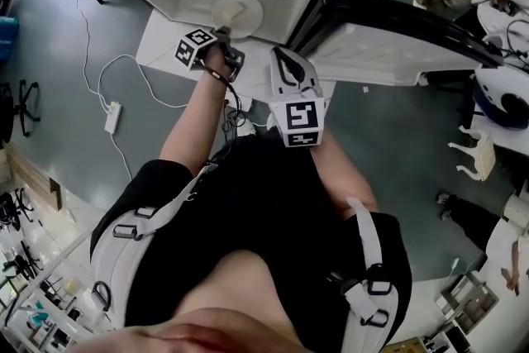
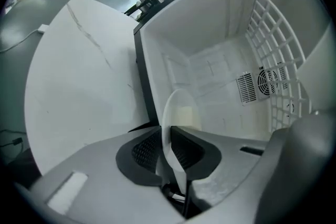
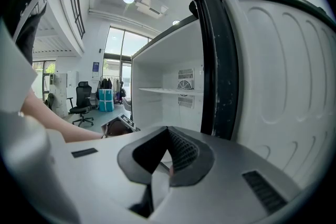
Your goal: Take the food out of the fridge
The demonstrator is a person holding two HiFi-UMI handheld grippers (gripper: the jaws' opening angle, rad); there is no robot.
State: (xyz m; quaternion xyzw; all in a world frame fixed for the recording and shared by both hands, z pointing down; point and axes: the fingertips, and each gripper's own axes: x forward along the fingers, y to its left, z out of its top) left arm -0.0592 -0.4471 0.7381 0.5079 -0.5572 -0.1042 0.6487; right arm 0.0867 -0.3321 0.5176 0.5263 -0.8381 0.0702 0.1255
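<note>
While the left tool (image 2: 166, 128) is clenched on the near rim of a white plate (image 2: 181, 105) inside the fridge (image 2: 220, 55) — a pale block of food (image 2: 184, 114) lies on it just ahead of the tips — the right tool (image 3: 168, 132) hangs pinched together beside the open door (image 3: 273, 60).

A round white plate (image 2: 173, 102) is pinched at its near rim between the fingers (image 2: 143, 150) of the left gripper (image 2: 167, 136) and reaches away from them. A pale yellowish block of food (image 2: 185, 116) lies on it just past the fingertips. Beyond them the white fridge (image 2: 220, 55) stands open.
</note>
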